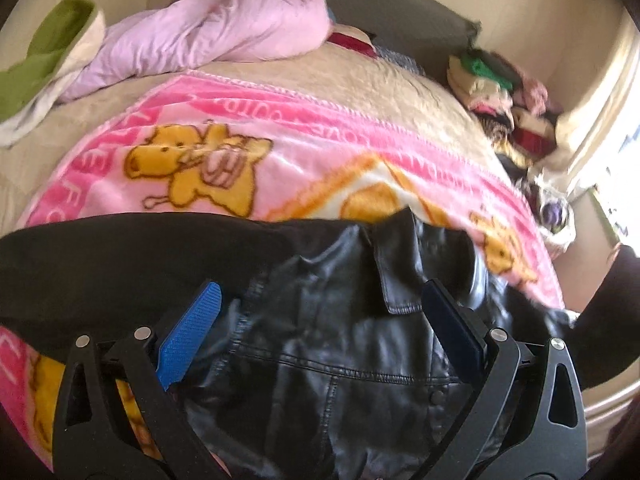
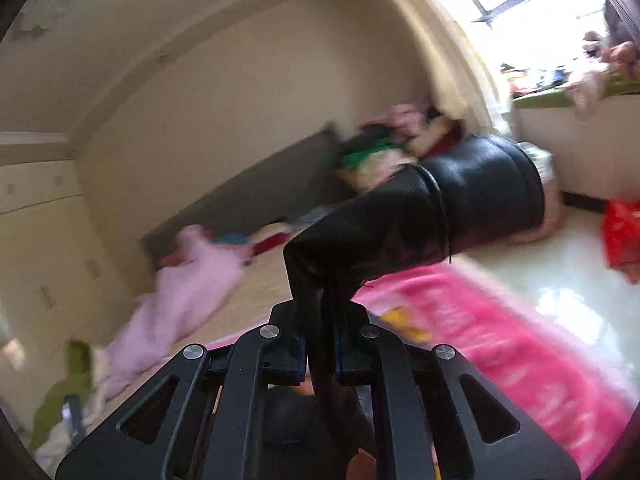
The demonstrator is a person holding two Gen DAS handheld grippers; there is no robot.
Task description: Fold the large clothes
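A black leather jacket point(image 1: 344, 344) lies on a pink cartoon blanket point(image 1: 280, 160) on the bed. My left gripper point(image 1: 320, 300) is open just above the jacket's front, its blue pads point(image 1: 188, 336) spread to either side of a collar flap. My right gripper point(image 2: 322, 344) is shut on a black sleeve of the jacket point(image 2: 420, 220) and holds it up in the air above the pink blanket point(image 2: 500, 344); the sleeve's cuff end sticks out to the right. The right wrist view is motion-blurred.
A lilac quilted garment point(image 1: 224, 32) and a green and cream cloth point(image 1: 44, 60) lie at the far side of the bed. A pile of mixed clothes point(image 1: 504, 96) sits at the bed's right end by the wall. A window and pale floor point(image 2: 560, 264) lie to the right.
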